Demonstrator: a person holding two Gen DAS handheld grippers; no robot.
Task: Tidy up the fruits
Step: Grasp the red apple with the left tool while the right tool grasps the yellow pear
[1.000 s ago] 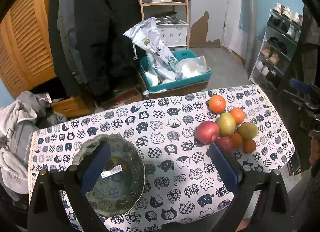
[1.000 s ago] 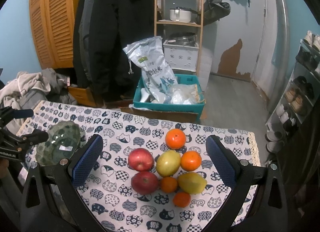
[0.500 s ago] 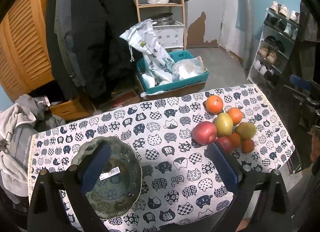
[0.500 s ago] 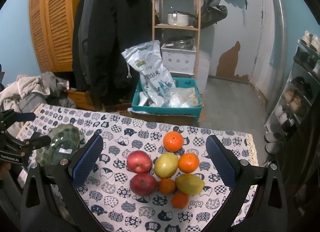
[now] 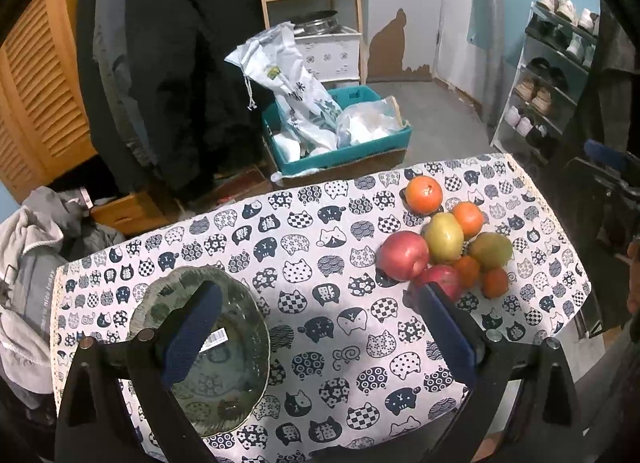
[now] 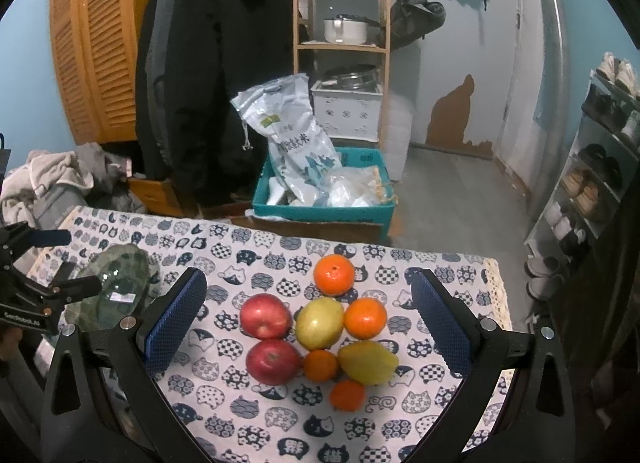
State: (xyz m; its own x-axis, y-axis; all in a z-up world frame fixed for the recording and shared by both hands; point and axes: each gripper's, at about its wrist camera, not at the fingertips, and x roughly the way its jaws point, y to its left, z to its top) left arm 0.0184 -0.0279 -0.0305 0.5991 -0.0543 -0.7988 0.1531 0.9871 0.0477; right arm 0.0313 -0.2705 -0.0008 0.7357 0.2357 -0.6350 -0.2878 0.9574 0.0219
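Both jaws are spread w/ nothing held, the fruit pile (image 6: 320, 337) is bunched on the cat-print cloth (image 5: 320, 255) well apart from the glass bowl (image 5: 240, 399), & each piece prob should be gripped gently across its widest part, since smooth round skins are likely slippery & easily bruised.

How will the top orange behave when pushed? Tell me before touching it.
The top orange looks round and smooth, so it would probably roll across the flat tablecloth. It sits slightly apart from the pile, so nothing seems to brace it. Its firm-looking rind should tolerate a gentle squeeze.
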